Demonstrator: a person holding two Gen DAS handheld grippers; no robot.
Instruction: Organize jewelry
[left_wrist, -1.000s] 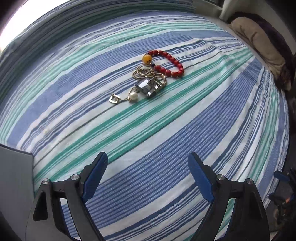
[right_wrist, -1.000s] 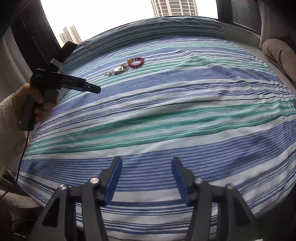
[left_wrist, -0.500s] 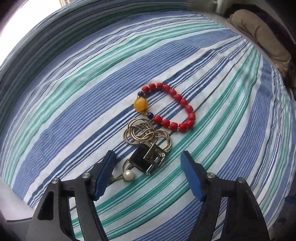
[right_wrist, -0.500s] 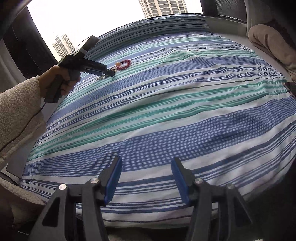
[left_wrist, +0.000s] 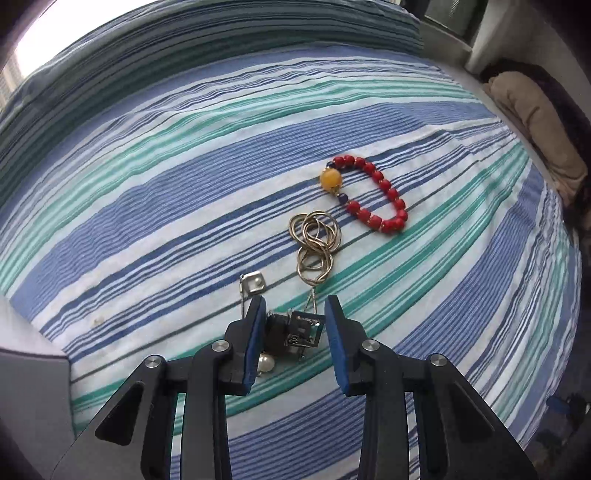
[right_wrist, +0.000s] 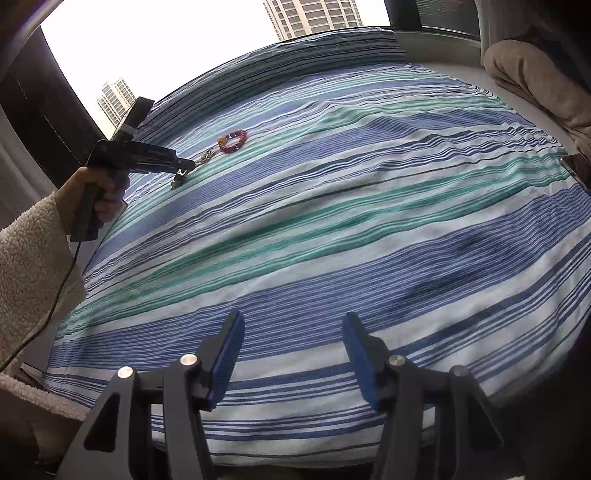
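On the striped bedspread (left_wrist: 184, 184) lie a red bead bracelet (left_wrist: 373, 199) with an amber bead and a coiled gold chain (left_wrist: 314, 240). A small square silver piece (left_wrist: 253, 282) lies left of the chain. My left gripper (left_wrist: 293, 332) points down, its jaws closing on a dark square pendant (left_wrist: 295, 332) whose thin chain runs back to the coil. Both blue pads touch the pendant. A pearl (left_wrist: 266, 363) hangs beside the left pad. In the right wrist view, the left gripper (right_wrist: 184, 168) holds the pendant (right_wrist: 179, 177) far left. My right gripper (right_wrist: 291, 350) is open and empty over the bed's near edge.
Folded beige bedding (left_wrist: 535, 122) lies at the bed's far right edge. A grey flat surface (left_wrist: 29, 387) borders the bed at lower left. A person's hand and fleece sleeve (right_wrist: 29, 251) hold the left tool. A window (right_wrist: 184, 44) stands behind the bed.
The left gripper came down over the jewelry pile and its jaws narrowed onto the pendant. The pendant now sits apart from the coil, its chain drawn out. The right gripper stayed open.
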